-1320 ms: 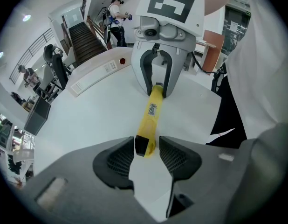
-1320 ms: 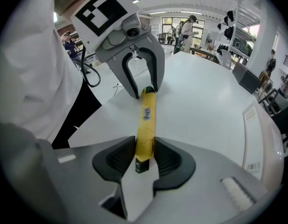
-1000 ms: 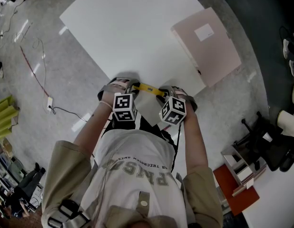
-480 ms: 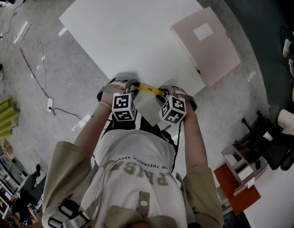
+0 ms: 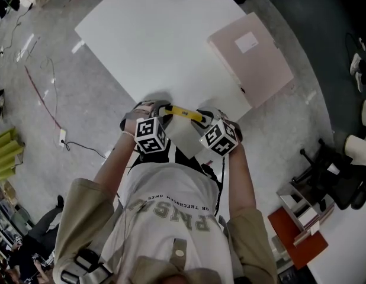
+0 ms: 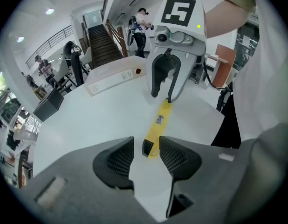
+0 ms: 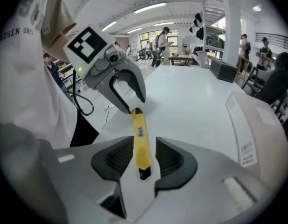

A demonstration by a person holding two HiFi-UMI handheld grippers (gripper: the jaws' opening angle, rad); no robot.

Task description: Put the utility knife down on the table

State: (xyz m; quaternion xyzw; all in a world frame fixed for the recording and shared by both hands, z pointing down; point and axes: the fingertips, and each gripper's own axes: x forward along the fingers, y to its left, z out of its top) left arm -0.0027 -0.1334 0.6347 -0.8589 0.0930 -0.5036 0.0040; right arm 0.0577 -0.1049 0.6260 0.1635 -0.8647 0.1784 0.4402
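A yellow utility knife with black ends spans the gap between my two grippers at the near edge of the white table. One black end sits between the pads of my left gripper, which is shut on it. The other end lies between the jaws of my right gripper. Those jaws are opening, and a slit of table shows beside the knife. In the head view both marker cubes hide the jaws.
A pale pink folder lies at the table's right corner, beyond the knife. The table's near corner and edge run just under the grippers. An office chair and a red-topped stand are on the floor to the right.
My right gripper has lifted a little and rolled, and its cube is now tilted. The knife and my left gripper have stayed almost in place.
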